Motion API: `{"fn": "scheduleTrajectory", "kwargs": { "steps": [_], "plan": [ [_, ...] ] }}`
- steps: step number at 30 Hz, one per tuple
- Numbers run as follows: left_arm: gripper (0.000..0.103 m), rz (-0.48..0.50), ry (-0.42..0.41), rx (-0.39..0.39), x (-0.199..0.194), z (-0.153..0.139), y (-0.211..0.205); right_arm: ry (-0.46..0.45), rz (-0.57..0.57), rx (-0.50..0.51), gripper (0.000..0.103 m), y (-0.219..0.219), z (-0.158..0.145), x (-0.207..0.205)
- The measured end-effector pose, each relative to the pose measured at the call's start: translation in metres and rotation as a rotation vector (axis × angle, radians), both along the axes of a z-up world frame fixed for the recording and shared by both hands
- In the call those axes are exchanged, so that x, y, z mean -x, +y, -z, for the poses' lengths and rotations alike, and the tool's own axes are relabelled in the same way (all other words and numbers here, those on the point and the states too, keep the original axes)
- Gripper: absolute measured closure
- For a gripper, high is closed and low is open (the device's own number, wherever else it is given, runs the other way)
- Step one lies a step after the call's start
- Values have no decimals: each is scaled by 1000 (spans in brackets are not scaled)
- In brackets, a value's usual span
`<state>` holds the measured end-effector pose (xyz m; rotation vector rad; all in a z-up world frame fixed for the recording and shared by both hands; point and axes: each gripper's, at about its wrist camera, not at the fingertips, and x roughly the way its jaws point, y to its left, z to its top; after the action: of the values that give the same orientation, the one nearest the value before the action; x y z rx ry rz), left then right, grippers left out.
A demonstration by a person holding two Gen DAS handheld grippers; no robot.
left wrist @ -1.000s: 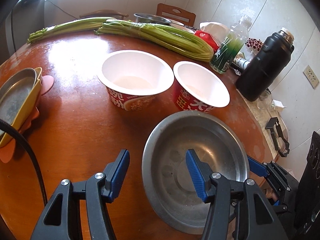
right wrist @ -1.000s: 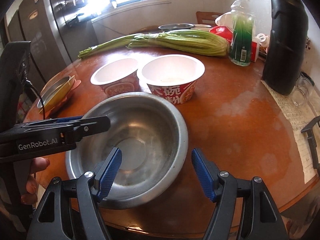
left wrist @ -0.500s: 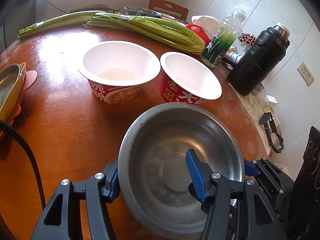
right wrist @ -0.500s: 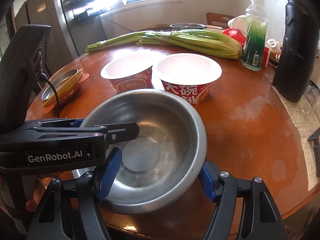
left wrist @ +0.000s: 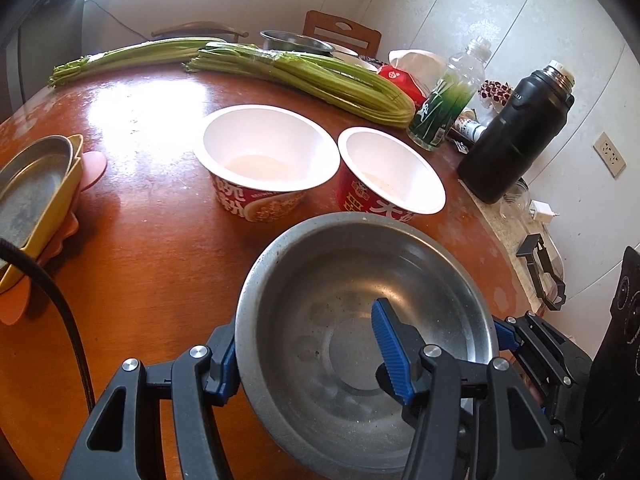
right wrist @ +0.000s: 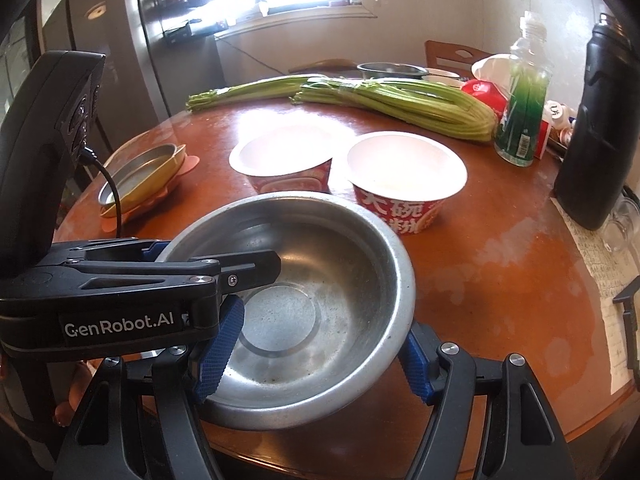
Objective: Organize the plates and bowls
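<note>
Both grippers straddle opposite walls of the round stainless steel bowl (left wrist: 360, 320), just in front of the two red paper noodle bowls (left wrist: 266, 160). Left gripper (left wrist: 308, 352) and right gripper (right wrist: 316, 348) both half-open, not clamped yet, I think.

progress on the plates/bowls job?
Done: plates stacked at the table's left edge. In hand: left tool and right tool each straddle the steel bowl rim, one finger inside. Left: two paper bowls unstacked.

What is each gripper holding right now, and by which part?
Both straddle the steel bowl at its rim: left gripper on the left wall, right gripper on the near-right wall. Whether either has clamped cannot be told.
</note>
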<state>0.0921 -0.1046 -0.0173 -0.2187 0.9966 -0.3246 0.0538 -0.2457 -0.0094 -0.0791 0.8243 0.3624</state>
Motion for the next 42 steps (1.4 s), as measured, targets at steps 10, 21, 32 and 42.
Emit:
{"fn": "scheduleTrajectory", "kwargs": {
  "steps": [10, 21, 32, 42],
  "plan": [
    [45, -36, -23, 3, 14, -4, 29, -12, -32, 3, 28, 28, -2, 6],
    [45, -68, -42, 16, 28, -4, 57, -4, -46, -8, 28, 53, 4, 9],
    [45, -83, -26, 9, 35, 12, 67, 18, -54, -19, 28, 63, 19, 13],
    [45, -83, -32, -6, 36, 17, 66, 21, -58, -32, 28, 62, 24, 15]
  ]
}}
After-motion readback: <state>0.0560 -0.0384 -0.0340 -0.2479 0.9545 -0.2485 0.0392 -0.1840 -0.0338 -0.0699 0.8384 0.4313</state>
